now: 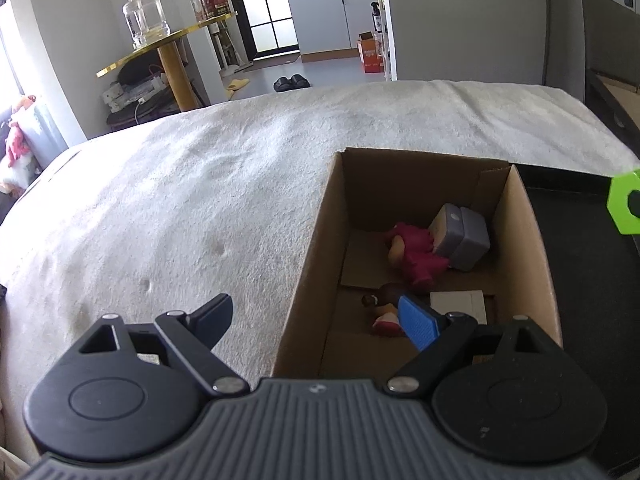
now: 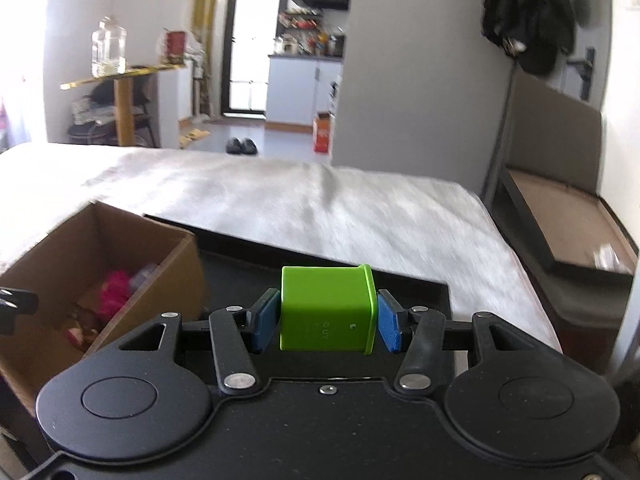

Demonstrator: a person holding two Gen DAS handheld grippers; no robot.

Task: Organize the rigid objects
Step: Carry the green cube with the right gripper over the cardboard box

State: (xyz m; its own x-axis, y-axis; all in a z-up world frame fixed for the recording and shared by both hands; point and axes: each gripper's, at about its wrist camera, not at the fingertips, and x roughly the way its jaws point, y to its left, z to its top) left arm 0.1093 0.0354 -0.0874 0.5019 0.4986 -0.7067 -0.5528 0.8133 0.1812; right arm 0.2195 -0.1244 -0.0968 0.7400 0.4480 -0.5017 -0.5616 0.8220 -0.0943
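White fleece bedding (image 2: pixel 360 208) lies around us; our right gripper (image 2: pixel 327 322) clamps a green plastic cube (image 2: pixel 326 312), while our left gripper (image 1: pixel 320 320) gapes empty over the brown cardboard box (image 1: pixel 532 240).

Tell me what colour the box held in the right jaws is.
Bright green box, seen best in the right wrist view, clamped in the right gripper.

Daylight from glazed door (image 1: pixel 272 4); bed cover (image 1: pixel 160 200) glares left. Right wrist view motion-blurred; fisheye edges bend.
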